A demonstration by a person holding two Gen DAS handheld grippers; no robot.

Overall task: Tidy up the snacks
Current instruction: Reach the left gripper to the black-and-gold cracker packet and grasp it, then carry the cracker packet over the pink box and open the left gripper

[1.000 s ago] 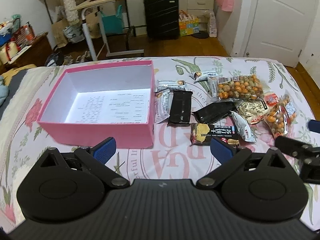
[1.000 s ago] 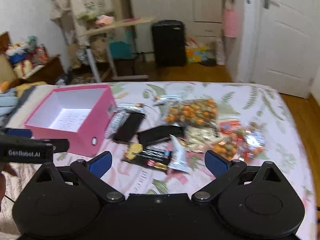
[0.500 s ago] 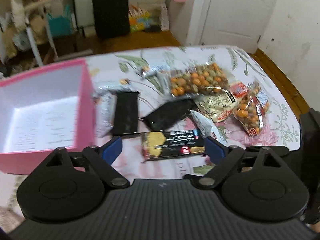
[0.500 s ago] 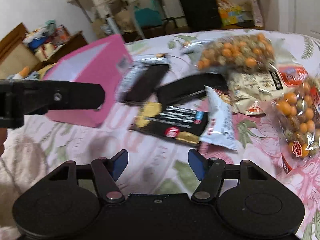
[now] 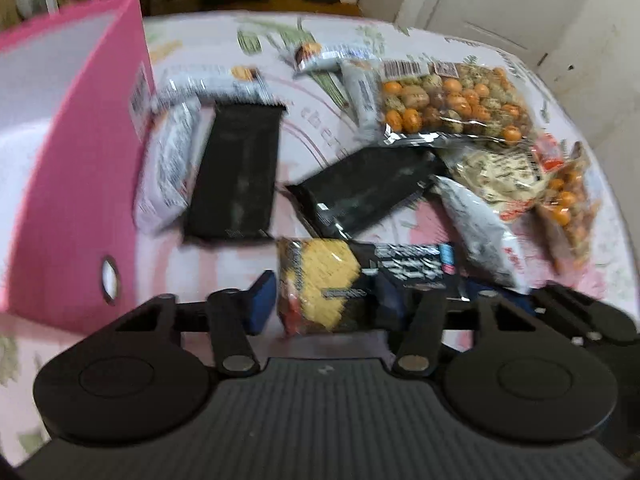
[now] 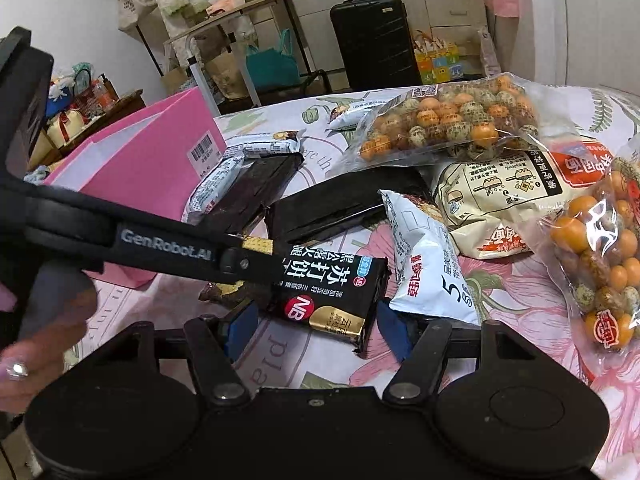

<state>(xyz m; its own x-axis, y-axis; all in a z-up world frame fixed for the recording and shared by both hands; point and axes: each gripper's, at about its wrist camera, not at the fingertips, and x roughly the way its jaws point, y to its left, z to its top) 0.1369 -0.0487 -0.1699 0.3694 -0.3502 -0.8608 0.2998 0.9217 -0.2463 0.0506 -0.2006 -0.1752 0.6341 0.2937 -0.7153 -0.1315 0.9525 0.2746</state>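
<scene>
Left tongs (image 5: 324, 304) pitched steeply downward, jaws closing, blue pads (image 5: 262, 300) either side of one end of a packet; contact cannot be told through the blur. Right tongs (image 6: 312, 328) angled downward, jaws closing, pads (image 6: 240, 328) flanking the packet's other end. In the right wrist view, the left tongs' arm crosses from the left, gripped by a hand (image 6: 32, 344).

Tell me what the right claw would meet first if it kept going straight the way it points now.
Most likely the black cracker packet: its near end already lies between the right claw's closing jaws, with gaps showing beside both pads. The white pouch sits just to the right, probably outside that line.
</scene>
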